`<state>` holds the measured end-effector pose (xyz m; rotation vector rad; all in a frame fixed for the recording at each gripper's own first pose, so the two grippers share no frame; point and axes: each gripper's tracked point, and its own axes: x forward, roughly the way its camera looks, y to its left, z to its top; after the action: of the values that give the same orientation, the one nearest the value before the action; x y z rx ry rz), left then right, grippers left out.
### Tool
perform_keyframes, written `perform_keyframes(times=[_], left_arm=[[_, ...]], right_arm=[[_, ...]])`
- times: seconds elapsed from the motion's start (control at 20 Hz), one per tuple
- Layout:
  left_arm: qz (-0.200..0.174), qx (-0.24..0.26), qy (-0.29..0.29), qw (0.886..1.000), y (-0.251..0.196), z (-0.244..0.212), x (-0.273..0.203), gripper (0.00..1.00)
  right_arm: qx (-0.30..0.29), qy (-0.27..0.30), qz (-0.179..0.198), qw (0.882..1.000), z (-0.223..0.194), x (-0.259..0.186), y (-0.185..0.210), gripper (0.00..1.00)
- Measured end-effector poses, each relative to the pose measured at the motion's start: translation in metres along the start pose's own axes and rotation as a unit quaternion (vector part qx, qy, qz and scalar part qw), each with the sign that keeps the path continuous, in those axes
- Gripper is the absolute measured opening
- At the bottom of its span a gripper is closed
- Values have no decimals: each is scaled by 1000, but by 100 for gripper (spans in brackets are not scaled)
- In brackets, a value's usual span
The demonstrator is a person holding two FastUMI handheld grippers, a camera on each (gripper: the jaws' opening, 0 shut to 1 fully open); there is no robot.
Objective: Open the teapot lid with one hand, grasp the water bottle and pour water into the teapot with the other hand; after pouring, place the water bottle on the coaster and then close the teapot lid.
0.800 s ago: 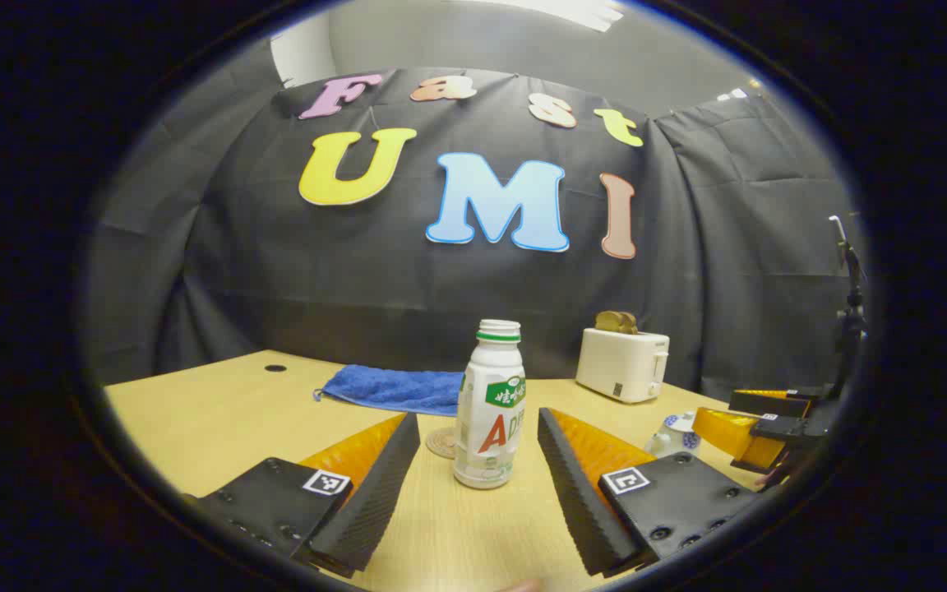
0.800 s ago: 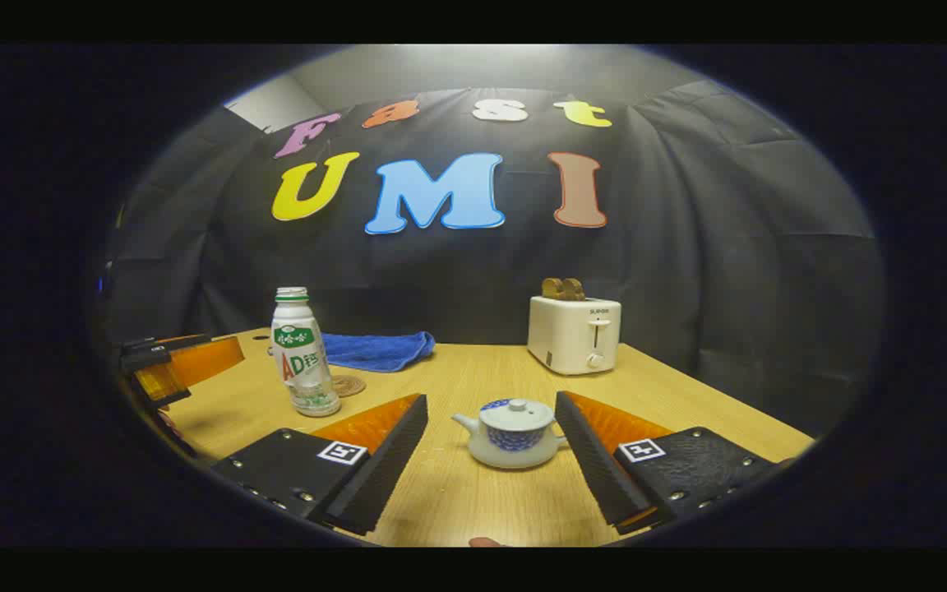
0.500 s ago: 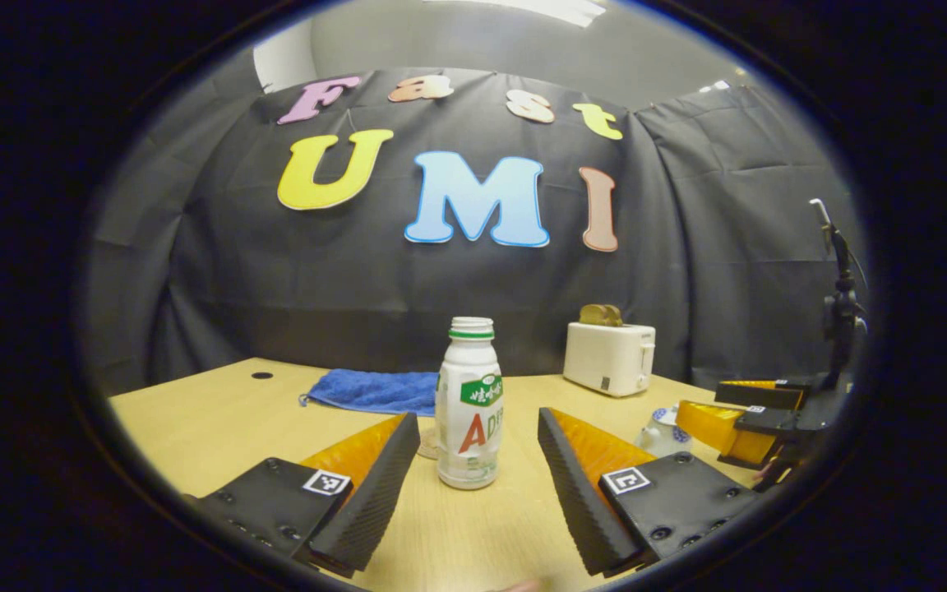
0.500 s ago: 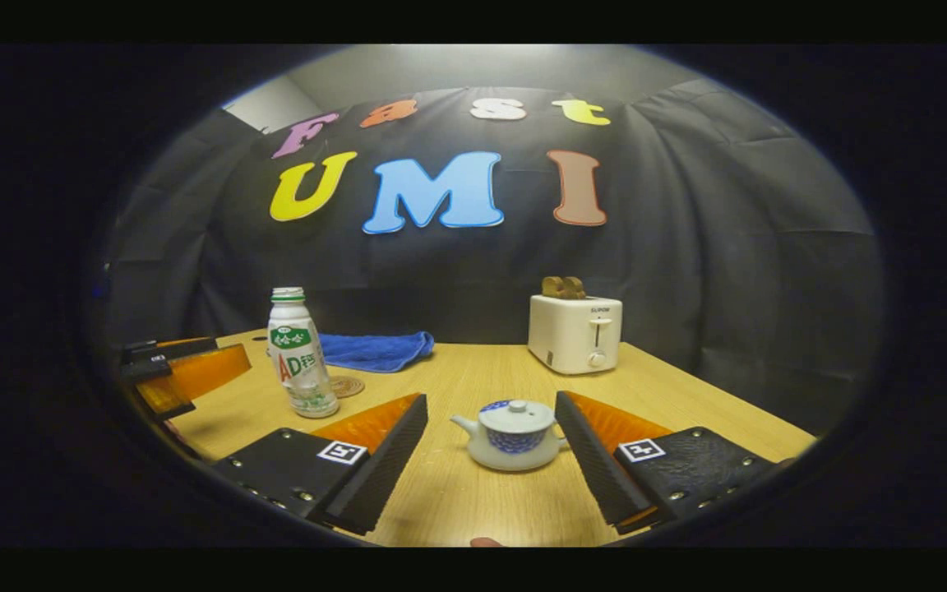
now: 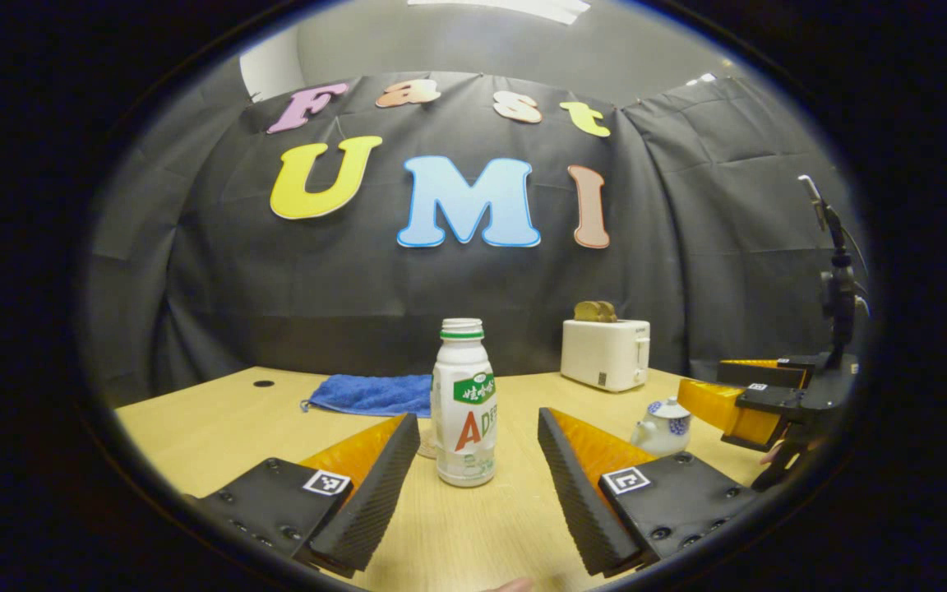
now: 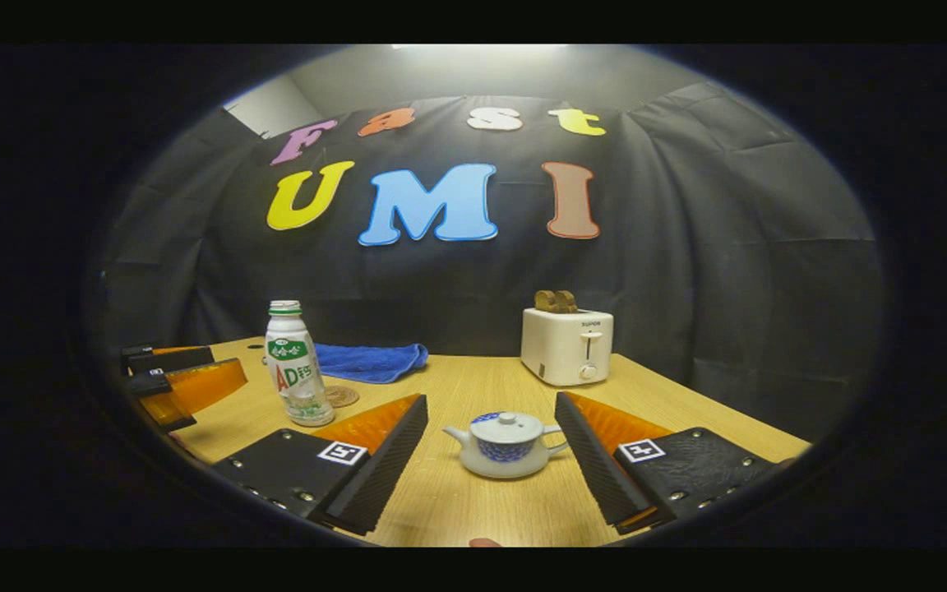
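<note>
Left gripper (image 5: 473, 473) spread wide, level with the upright water bottle (image 5: 463, 403) on the tabletop (image 5: 194, 419), clear of it on both sides. Right gripper (image 6: 491, 460) likewise spread, flanking the lidded teapot (image 6: 504, 444) without contact. Coaster (image 6: 341, 396) just behind the bottle; blue towel (image 6: 368, 362) and toaster (image 6: 565, 345) farther back.

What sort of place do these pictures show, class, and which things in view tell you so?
Most likely a staged recording booth set up like a kitchen table: a black cloth wall hangs behind a wooden table laid with a toaster, a teapot and a water bottle.
</note>
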<state>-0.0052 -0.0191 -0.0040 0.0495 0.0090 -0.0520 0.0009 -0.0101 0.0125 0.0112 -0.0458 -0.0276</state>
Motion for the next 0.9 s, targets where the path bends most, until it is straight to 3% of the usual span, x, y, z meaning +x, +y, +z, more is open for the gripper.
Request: perform_keyframes(times=[0.2, 0.25, 0.4, 0.5, 0.55, 0.6, 0.65, 0.7, 0.75, 0.8, 0.9], left_arm=[[7, 15, 7, 1000, 11, -3, 3, 98], [6, 15, 6, 1000, 11, -1, 3, 94], [-2, 20, 5, 1000, 8, 1, 2, 96], [-4, 22, 1, 1000, 9, 4, 0, 98], [-6, 22, -2, 1000, 9, 4, -1, 98], [-5, 24, -3, 1000, 9, 5, -1, 98], [-2, 28, -4, 1000, 11, 5, 0, 98], [-1, 29, -3, 1000, 12, 4, 1, 98], [-1, 28, -1, 1000, 12, 2, 3, 98], [0, 28, 0, 1000, 13, 1, 3, 98], [1, 25, 4, 1000, 14, -1, 5, 98]], right_arm=[[-11, 9, -7, 1000, -3, 18, -3, 95], [-13, 16, -10, 1000, -6, 24, -5, 95], [12, 49, -14, 999, -14, 46, -10, 93], [21, 78, -13, 997, -26, 58, -12, 79], [18, 87, -23, 996, -32, 63, -17, 62], [14, 91, -21, 996, -34, 62, -16, 52], [8, 84, -18, 996, -34, 65, -15, 31], [6, 85, -21, 996, -38, 59, -12, 43], [-15, 88, -24, 996, -32, 67, -17, 0], [-26, 88, -23, 995, -34, 66, -14, 14], [-36, 84, -21, 996, -32, 66, -14, 14]])
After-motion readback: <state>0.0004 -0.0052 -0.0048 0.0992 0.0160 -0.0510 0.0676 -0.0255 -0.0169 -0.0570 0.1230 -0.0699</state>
